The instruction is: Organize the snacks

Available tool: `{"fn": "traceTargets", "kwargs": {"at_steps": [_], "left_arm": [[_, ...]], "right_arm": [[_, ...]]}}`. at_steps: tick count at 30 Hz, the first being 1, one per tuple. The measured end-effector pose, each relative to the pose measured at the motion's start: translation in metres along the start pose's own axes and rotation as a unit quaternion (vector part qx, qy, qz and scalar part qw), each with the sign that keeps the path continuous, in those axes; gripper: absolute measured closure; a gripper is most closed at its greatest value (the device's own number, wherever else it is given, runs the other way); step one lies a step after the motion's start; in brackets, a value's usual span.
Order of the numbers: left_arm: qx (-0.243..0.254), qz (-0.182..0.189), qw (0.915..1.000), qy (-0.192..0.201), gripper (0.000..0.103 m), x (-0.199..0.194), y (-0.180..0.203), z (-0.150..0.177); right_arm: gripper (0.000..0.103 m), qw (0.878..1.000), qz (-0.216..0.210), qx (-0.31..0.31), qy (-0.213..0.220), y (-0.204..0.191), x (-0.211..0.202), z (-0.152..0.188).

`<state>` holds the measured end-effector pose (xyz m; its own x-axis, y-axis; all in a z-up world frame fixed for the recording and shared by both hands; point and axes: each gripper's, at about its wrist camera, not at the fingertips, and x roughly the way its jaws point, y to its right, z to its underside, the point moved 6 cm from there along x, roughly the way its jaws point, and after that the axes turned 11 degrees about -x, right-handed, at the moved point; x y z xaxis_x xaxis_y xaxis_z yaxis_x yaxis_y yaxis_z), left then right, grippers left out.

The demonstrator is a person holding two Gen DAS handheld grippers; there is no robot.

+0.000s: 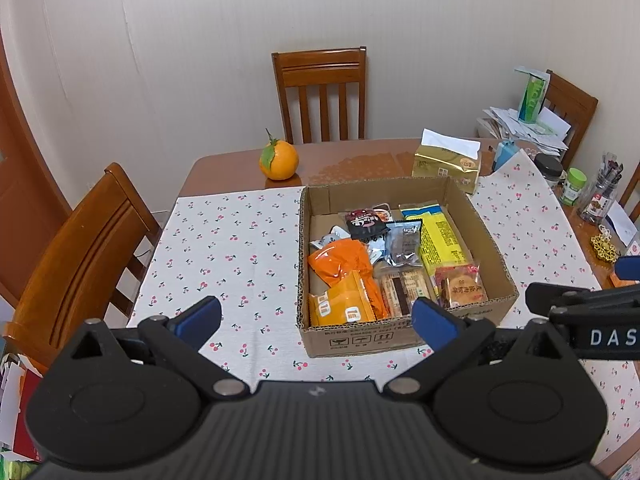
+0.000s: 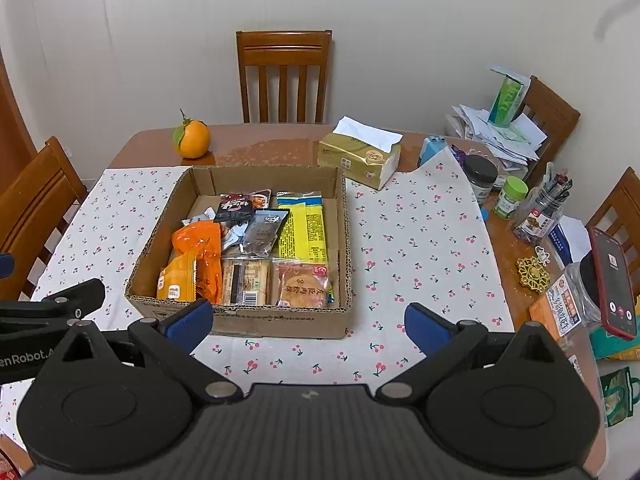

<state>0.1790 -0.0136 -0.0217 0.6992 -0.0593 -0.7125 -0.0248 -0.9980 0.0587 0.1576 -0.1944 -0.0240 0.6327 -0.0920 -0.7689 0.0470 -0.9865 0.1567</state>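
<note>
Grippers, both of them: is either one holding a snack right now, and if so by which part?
Nothing is held. The left gripper and the right gripper are both open with nothing between their fingers, apart from the snacks in the cardboard box.

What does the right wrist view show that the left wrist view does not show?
Only the right wrist view shows the red phone standing at the table's right edge and the green bag below it. Only the left wrist view shows the whole chair at the left side. Both show the cardboard box filled with snack packets, the orange, the tissue pack, and both grippers open, holding nothing: left gripper, right gripper.
</note>
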Motion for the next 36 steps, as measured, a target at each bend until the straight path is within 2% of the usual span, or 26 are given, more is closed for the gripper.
{"fn": "traceTargets", "kwargs": {"at_steps": [36], "left_arm": [[-0.01, -0.006, 0.9999, -0.002, 0.002, -0.0008, -0.0016, 0.0012]], "right_arm": [[0.0, 1.0, -0.004, -0.005, 0.001, -0.0001, 0.0021, -0.0023]]}}
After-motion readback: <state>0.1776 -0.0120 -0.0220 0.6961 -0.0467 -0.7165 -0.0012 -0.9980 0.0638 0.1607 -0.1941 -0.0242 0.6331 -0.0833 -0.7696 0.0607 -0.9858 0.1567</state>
